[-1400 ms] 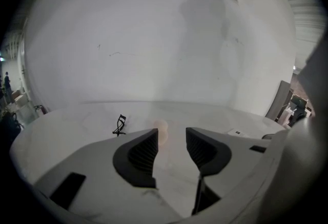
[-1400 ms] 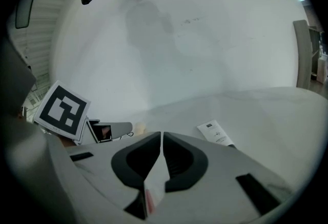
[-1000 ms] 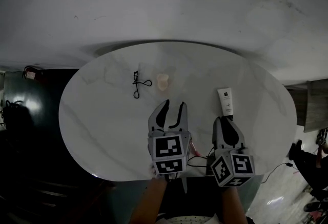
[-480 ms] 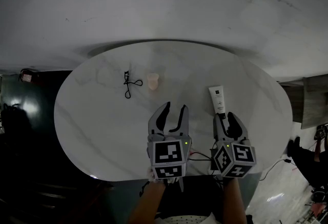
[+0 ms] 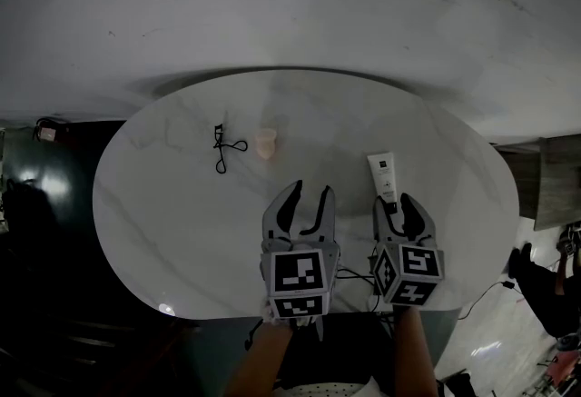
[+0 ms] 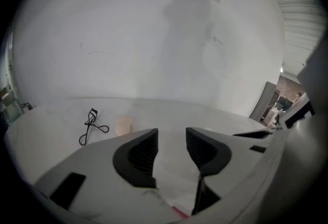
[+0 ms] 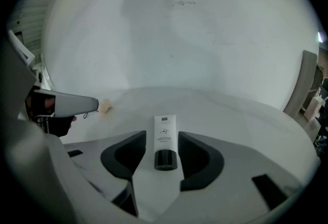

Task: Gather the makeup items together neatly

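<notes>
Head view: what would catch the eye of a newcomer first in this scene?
The right gripper stands out: its jaws have just been opening and now straddle the black-capped end of a white tube lying on the round marble table, without pressing it. Farther off, toward the left, a black eyelash curler and a pale sponge lie side by side, apart from the tube.

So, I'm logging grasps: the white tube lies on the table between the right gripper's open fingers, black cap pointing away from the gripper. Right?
Not quite: the black cap of the white tube points toward the right gripper, as the right gripper view shows. The tube lies between the fingers, which have just been opening.
</notes>
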Available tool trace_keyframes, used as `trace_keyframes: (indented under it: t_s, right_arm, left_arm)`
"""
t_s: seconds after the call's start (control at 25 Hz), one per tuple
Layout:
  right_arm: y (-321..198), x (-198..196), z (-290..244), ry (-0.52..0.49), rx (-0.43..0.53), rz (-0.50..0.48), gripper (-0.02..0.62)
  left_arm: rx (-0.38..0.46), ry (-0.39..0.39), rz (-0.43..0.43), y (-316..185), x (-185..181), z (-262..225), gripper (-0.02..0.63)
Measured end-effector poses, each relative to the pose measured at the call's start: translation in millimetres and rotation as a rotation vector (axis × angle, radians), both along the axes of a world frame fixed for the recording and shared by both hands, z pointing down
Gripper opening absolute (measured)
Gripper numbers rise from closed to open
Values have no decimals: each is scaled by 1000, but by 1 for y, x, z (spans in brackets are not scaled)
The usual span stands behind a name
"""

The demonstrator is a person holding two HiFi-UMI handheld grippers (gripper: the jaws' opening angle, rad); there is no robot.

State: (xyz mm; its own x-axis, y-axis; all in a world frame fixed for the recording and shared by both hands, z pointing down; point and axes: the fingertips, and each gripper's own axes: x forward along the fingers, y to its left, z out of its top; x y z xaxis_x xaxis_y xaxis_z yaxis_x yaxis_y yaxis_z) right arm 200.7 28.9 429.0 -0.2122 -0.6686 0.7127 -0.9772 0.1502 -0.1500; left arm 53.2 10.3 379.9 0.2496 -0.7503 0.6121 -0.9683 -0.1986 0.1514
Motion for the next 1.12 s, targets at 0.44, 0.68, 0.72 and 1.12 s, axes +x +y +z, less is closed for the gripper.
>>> trace_keyframes:
  t_s: [0.44, 0.68, 0.72, 1.12]
  right_arm:
    - [-4, -4, 21, 26, -46, -11, 218]
    - [-8, -5, 32, 47, -84, -7, 219]
    - [-8, -5, 35, 52, -91, -6, 219]
    - [-7, -3, 38, 111, -76, 16, 187]
  left_arm:
    - [-8, 1, 12, 7, -6, 6, 207]
    - [-10, 6, 23, 6, -11, 6, 207]
    - [-10, 7, 24, 6, -13, 6, 207]
    - [-20, 19, 30, 8, -20, 12, 207]
